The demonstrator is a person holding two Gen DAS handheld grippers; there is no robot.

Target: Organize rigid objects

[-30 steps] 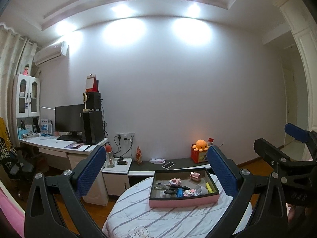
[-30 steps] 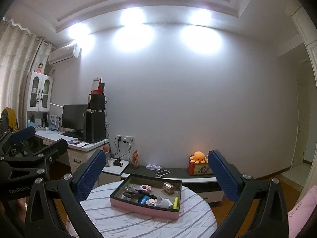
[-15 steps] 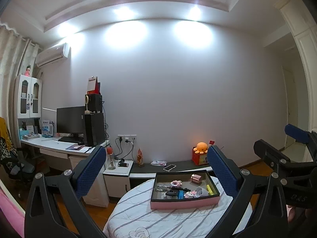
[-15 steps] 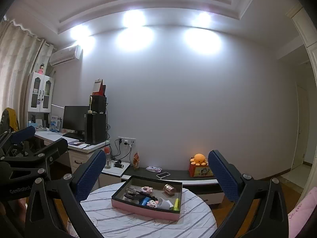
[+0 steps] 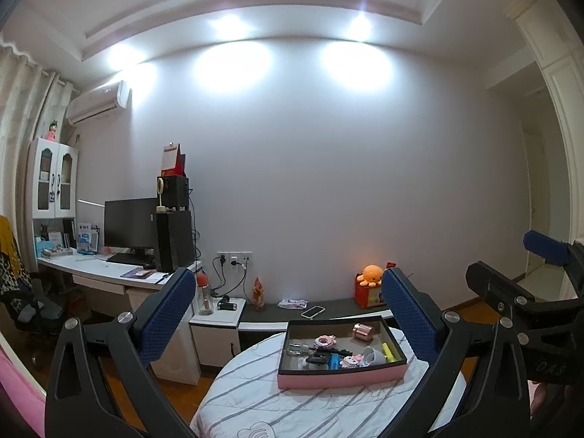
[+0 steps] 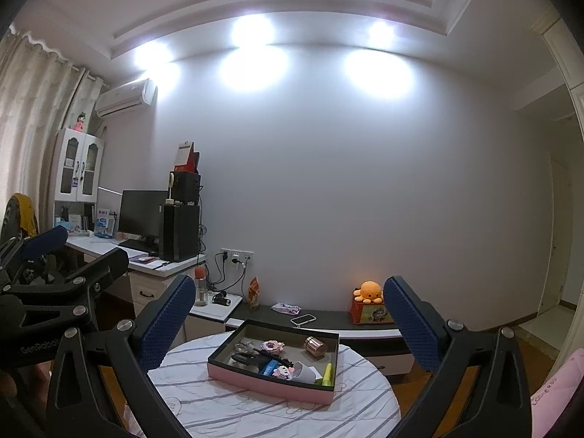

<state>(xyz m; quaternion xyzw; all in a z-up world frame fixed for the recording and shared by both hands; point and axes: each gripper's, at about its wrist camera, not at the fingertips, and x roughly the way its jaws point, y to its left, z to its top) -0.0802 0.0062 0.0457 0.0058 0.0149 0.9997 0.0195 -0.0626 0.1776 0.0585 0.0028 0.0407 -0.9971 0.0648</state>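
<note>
Now, left gripper (image 5: 288, 314): jaws wide open, holding nothing, up in the air, well away from the tray.
Right gripper (image 6: 288, 315): jaws wide open too, holding nothing, also up in the air.
Round table (image 5: 277, 408): it has a white cloth with gray stripes on it.
Pink tray (image 5: 341, 377): it sits on the table top, close to the far edge; it is dark inside.
Small things in the tray: they lie in a bunch.
Copper can (image 5: 362, 331): near the back right corner of the tray.
Yellow stick (image 5: 388, 351): by the right wall of the tray.
White cup (image 6: 304, 372): it lies on its side, near the front of the tray, just beside the yellow stick.
Blue thing (image 6: 269, 368): near the front wall, next to a small pink toy (image 6: 283, 372).
Pink flower thing (image 6: 273, 345): near the middle of the tray.
Black things: beside the flower; too small to tell what they are.
</note>
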